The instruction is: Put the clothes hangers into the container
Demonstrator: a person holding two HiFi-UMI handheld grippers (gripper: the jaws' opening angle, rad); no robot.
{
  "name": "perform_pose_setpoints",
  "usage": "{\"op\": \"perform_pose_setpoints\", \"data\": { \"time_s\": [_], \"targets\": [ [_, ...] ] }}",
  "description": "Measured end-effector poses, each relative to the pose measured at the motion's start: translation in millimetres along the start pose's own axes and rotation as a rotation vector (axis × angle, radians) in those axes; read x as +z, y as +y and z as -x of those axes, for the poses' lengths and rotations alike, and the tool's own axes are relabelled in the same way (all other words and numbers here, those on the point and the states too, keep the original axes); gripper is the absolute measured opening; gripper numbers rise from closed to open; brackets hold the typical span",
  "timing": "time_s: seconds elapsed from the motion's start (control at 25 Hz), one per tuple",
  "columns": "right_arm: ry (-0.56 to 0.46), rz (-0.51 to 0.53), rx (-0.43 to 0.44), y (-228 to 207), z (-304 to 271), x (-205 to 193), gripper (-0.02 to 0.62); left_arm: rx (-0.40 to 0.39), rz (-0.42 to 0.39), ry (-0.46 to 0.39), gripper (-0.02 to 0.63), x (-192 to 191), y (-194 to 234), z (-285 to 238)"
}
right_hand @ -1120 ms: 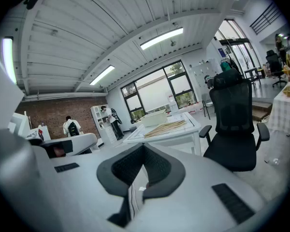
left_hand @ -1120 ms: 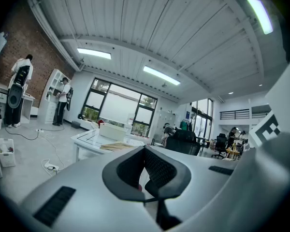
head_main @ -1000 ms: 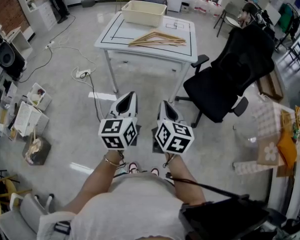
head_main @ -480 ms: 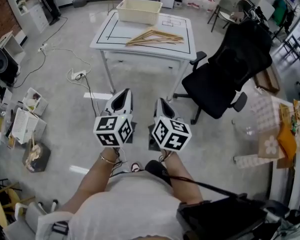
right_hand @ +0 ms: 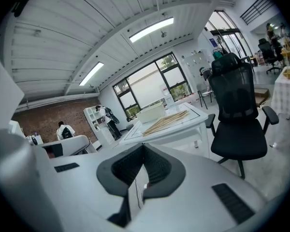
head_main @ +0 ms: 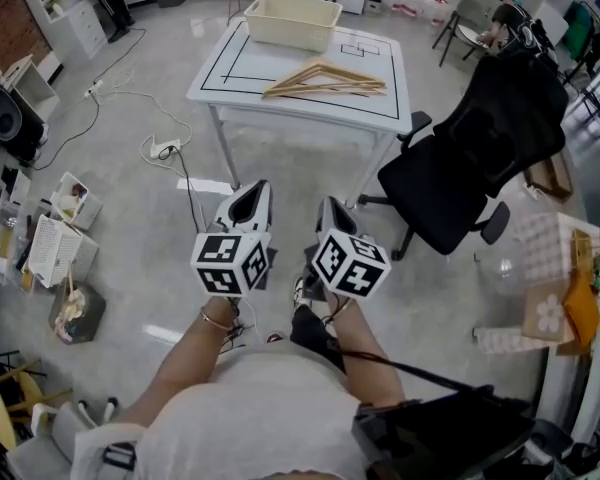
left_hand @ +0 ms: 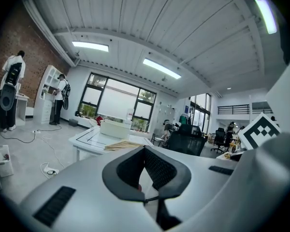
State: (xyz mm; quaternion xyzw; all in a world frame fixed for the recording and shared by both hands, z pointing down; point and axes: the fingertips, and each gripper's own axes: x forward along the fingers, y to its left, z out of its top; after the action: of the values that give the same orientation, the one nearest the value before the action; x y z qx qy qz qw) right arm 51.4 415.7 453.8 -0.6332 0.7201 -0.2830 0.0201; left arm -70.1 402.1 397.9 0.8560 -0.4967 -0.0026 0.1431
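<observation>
Lying piled on the worktop [head_main: 230, 68] beside the empty container [head_main: 285, 20], the hangers [head_main: 325, 78] all remain to move; left gripper [head_main: 252, 192] and right gripper [head_main: 332, 209] hang well short, jaws together on nothing.

Open-plan lab or studio workspace
Concrete floor [head_main: 130, 238] with trailing cables [head_main: 130, 96], taped white table [head_main: 242, 63], office chair [head_main: 460, 183], shelving [left_hand: 46, 93], brick wall [left_hand: 9, 47], tall windows [left_hand: 113, 103]

My head camera looks steeply down over my arms, with the table [head_main: 240, 88] far ahead. Cameras on my left gripper [head_main: 250, 196] and right gripper [head_main: 336, 211] look along their jaws, low and nearly level, toward that same table (well off in all three views).
</observation>
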Motion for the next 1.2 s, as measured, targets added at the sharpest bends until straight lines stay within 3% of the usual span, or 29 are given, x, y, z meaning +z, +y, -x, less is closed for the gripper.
{"op": "perform_pose_setpoints", "data": {
  "time_s": [0.4,1.2],
  "targets": [
    [0.040,0.060,0.060,-10.0,-90.9,51.3,0.015,0.073,0.030,-0.024,0.000,27.2,35.6,-89.2],
    [0.087,0.070,0.100,-89.9,-239.6,138.9,0.015,0.170,0.001,-0.003,0.000,49.6,64.4,-258.7]
  ]
}}
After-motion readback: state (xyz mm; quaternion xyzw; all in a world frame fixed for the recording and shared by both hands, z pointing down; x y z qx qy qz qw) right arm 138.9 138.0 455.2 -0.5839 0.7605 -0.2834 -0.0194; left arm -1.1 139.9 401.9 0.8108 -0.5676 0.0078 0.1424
